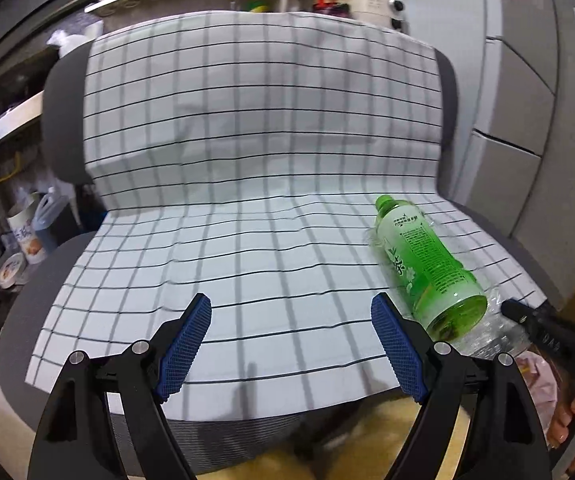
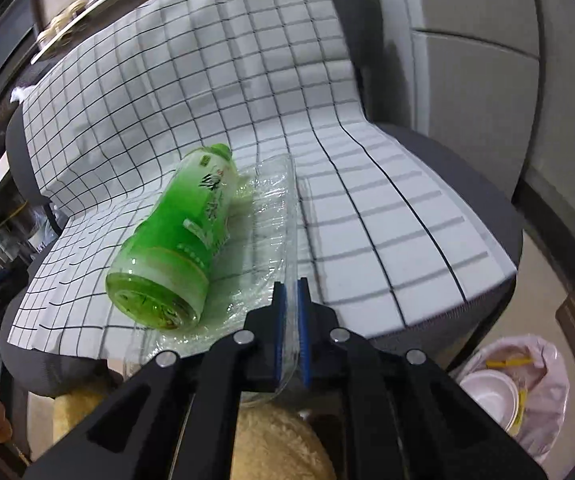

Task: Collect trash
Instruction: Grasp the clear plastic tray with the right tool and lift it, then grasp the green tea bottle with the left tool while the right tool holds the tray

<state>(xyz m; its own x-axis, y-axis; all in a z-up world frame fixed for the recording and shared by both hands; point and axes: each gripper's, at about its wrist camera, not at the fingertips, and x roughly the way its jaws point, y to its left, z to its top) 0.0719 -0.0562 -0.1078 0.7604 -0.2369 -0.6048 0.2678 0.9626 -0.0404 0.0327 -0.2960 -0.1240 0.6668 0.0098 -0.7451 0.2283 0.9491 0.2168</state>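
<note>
While pinching the near rim of a crumpled clear plastic tray between fingers pressed nearly together, hangs low at the front edge of a chair draped in a checked cloth. Right gripper doing the holding, only thin plastic between its blue pads. Lying on its side on that same tray and touching it, a green bottle, just left of the right fingers. Long axis running roughly front to back across the seat, cap toward the backrest, round base toward the front edge. Contents hard to judge through the tinted wall.

Left gripper empty over the middle of the seat front, fingers spread wide, with the bottle off to its right and the base just beside its right finger. Right gripper nearer to the bottle but already occupied. Left gripper free, though needing a shift to the right and a grip across the barrel rather than along it.

Down on the floor, right of the chair and below the right gripper, a bin lined with a pink bag, well apart from the tray. Inside, stacked white foam bowls and something yellow, too small to name. Likely risk in any pull on the tray toward that bin: a round bottle on slick plastic, free to roll off the seat
</note>
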